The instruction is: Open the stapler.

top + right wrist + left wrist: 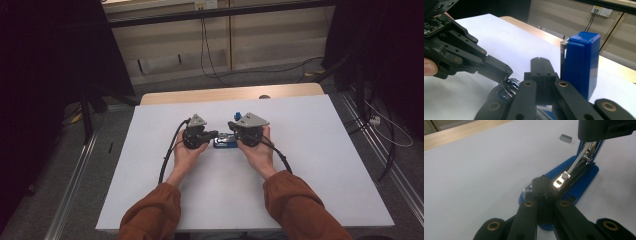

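One blue stapler [226,141], lying mid-counter on the white counter [310,165], lid swung up and open. Two grippers, one in each hand, meeting over it from either side. One small grey block of staples [565,138], resting alone on the white surface beyond the stapler, well apart from it.

Left gripper [212,134] reaching in from the left, jaws drawn together to a narrow tip; in the left gripper view, pressed down onto the front end of the stapler's bright metal channel [574,171], just above the blue base [584,183]. Touching the metal rail; whether anything is pinched between the jaws, cannot tell.

Right gripper [231,128] coming in from the right, jaws likewise brought together with no gap visible, seen in the right gripper view standing just beside the raised blue lid [580,62], which rises upright on their right. Jaws beside the lid rather than around it; contact with it, cannot tell.

Left gripper's tip [499,71] also seen from the right gripper view, dipping onto the shiny front of the stapler base [507,90].

Two orange sleeves [150,215] entering from the bottom edge.
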{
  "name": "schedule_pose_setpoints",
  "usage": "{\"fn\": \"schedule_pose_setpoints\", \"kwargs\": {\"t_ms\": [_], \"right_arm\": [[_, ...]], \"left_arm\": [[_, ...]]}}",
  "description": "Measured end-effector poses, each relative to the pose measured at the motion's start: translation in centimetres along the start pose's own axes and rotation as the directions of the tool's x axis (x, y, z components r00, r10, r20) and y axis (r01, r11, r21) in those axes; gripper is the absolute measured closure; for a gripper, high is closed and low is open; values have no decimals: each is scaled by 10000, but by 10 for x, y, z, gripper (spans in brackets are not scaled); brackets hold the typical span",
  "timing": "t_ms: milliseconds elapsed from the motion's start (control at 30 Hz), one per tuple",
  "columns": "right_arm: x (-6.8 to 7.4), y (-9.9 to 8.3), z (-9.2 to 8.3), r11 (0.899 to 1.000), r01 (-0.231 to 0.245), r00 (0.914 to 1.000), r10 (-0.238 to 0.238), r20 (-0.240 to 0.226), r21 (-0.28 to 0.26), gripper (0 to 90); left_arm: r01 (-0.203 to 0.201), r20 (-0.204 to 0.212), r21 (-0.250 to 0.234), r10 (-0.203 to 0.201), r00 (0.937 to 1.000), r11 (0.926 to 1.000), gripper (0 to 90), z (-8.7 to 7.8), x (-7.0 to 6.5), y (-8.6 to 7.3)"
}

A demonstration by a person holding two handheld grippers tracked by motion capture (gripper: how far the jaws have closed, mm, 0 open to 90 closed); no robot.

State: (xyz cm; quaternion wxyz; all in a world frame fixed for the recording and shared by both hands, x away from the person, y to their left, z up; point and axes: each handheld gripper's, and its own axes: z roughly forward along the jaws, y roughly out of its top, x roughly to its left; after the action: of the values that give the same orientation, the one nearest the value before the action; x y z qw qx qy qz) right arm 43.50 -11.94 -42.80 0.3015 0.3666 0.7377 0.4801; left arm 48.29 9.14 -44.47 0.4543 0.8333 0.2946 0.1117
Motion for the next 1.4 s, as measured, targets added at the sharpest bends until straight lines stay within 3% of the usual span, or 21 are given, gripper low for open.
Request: {"fn": "schedule_pose_setpoints", "kwargs": {"t_ms": [500,633,1067,1400], "right_arm": [[-3,1,-4,9999,-107,9998,105,171,112,900],[-6,2,-7,9992,-403,9991,403,100,13,900],[-16,3,-16,9993,-365,9987,363,366,23,900],[-16,2,-17,9997,-239,9991,237,365,40,900]], "left_arm": [[20,-35,-6,-20,10000,10000,900,0,0,0],[17,-58,-15,-17,10000,10000,900,0,0,0],[32,-62,-4,-32,10000,10000,900,-1,0,0],[37,-68,10,-37,10000,10000,900,-1,-1,0]]}}
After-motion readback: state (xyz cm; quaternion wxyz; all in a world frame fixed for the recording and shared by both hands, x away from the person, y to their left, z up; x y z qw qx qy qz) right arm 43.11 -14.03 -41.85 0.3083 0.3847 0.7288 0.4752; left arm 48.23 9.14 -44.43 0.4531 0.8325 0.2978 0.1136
